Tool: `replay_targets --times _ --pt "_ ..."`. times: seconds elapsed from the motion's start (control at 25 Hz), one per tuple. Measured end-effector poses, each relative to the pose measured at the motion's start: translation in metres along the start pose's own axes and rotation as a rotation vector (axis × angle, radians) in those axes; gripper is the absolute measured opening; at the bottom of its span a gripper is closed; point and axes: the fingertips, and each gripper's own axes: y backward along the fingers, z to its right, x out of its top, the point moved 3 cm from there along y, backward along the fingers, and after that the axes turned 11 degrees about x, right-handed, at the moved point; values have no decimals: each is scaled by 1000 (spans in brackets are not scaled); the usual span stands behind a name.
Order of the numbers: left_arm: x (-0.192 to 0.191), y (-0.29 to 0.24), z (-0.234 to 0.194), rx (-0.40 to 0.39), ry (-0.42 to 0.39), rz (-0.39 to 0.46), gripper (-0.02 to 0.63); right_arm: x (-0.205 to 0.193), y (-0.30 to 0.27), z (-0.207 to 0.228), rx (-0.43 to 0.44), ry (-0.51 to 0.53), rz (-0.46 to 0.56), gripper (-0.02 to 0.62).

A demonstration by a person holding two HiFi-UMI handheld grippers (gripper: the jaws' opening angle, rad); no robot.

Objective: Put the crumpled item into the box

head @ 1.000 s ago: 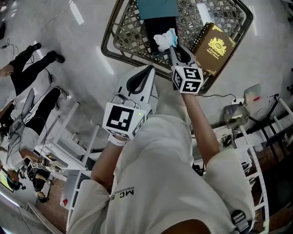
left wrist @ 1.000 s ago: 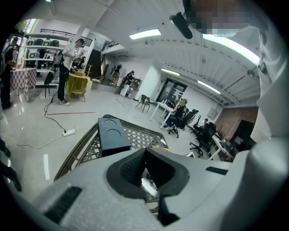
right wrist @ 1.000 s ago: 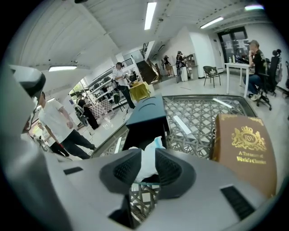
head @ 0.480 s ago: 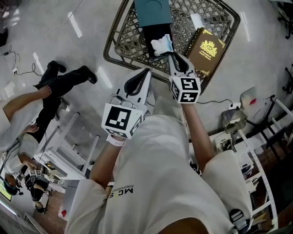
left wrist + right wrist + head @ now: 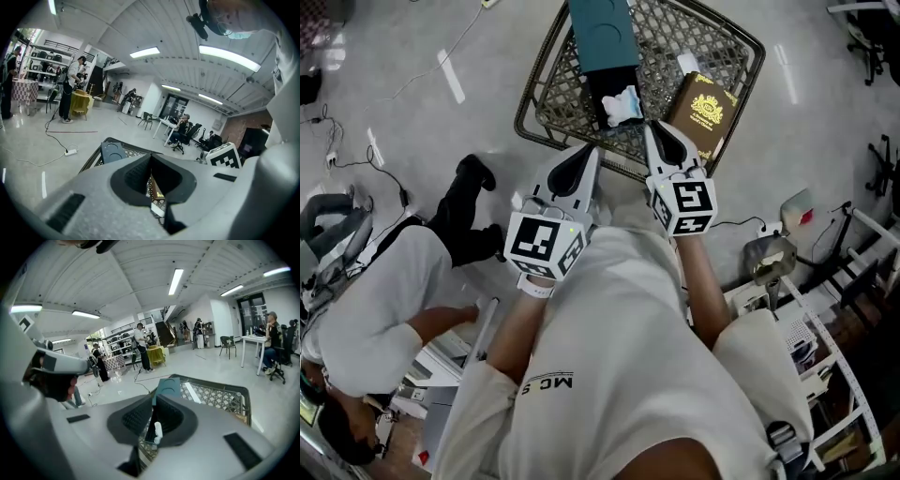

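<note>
The crumpled white item (image 5: 622, 103) lies in a black box (image 5: 602, 86) inside a wire basket (image 5: 531, 101) on the floor. A teal lid (image 5: 600, 33) stands at the far end of the box. My right gripper (image 5: 653, 129) is shut and empty, its tips just short of the basket's near rim, a little right of the item. My left gripper (image 5: 588, 151) is shut too, hanging over the near rim. In the right gripper view the crumpled item (image 5: 158, 430) shows through the slit of the right gripper (image 5: 153, 398). The left gripper (image 5: 151, 160) faces the basket.
A gold-printed brown book (image 5: 701, 111) lies in the basket's right part. A person in white (image 5: 384, 281) crouches on the floor at left. White racks (image 5: 811, 319) and a cable (image 5: 741, 222) are at right. People, chairs and desks stand far off.
My right gripper has drawn back from the crumpled item, which stays in the black box. The head view has shifted, and the person at left has moved closer.
</note>
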Motion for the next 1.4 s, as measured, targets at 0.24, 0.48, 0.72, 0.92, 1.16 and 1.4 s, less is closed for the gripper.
replay_targets --times 0.24,0.48,0.72,0.92,1.16,1.4 --pt "20 13 4 -5 9 59 25 30 18 -22 41 37 15 28" --pt "30 10 9 -10 8 101 25 58 38 -34 64 98 51 28" --pt "41 9 15 -33 -20 120 25 83 50 -49 92 144 88 28" --pt "49 6 14 -37 -40 133 25 95 52 -54 81 178 118 26" --pt "53 5 13 -34 -55 150 25 90 51 -56 95 191 111 23" --pt "59 8 13 -29 -65 159 25 91 54 -54 84 202 108 17"
